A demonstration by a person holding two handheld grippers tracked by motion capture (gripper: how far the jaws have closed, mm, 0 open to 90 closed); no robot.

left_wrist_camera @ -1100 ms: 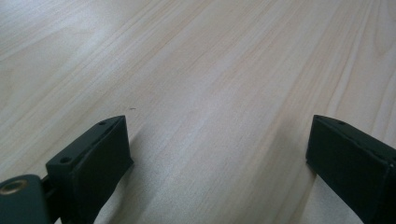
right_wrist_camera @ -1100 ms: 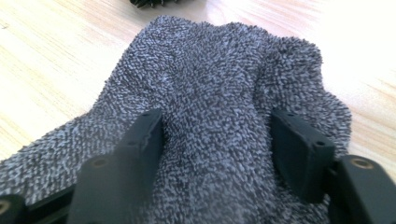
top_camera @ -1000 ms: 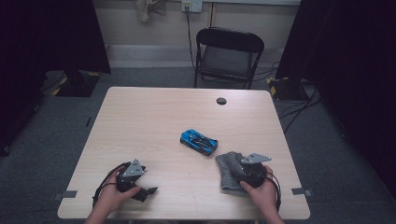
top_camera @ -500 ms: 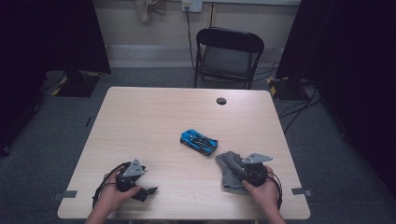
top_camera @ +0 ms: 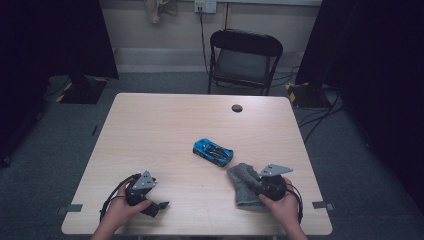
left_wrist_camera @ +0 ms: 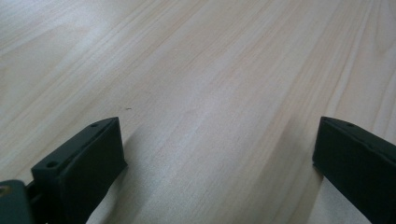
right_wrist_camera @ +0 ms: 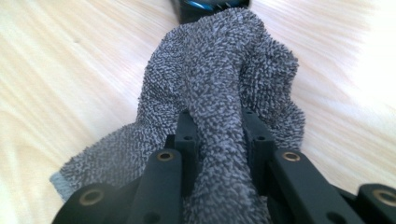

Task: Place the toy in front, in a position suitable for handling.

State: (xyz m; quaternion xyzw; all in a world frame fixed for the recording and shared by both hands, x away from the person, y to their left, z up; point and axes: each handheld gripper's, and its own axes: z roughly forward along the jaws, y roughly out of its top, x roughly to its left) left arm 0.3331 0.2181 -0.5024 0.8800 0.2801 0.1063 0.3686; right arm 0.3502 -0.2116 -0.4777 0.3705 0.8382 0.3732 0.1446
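Observation:
A grey terry cloth (top_camera: 242, 181) lies crumpled near the table's front right. My right gripper (top_camera: 256, 186) is shut on it. In the right gripper view its jaws have just been closing, and a raised fold of the cloth (right_wrist_camera: 219, 70) is pinched between the two black fingers (right_wrist_camera: 187, 133) of the right gripper (right_wrist_camera: 217, 126). A blue toy car (top_camera: 213, 151) sits just beyond the cloth, and its edge (right_wrist_camera: 205, 5) peeks over the fold. My left gripper (top_camera: 160, 205) rests at the front left. In its own view the left gripper (left_wrist_camera: 217, 154) stands open over bare wood.
The light wooden table (top_camera: 165, 130) has a small black round cap (top_camera: 237, 108) near its far edge. A black folding chair (top_camera: 245, 57) stands behind the table. Cables run on the grey floor at the right.
The right gripper's jaws have drawn in on the cloth, bunching a fold between them. Both hands have kept their places, and the car has not moved.

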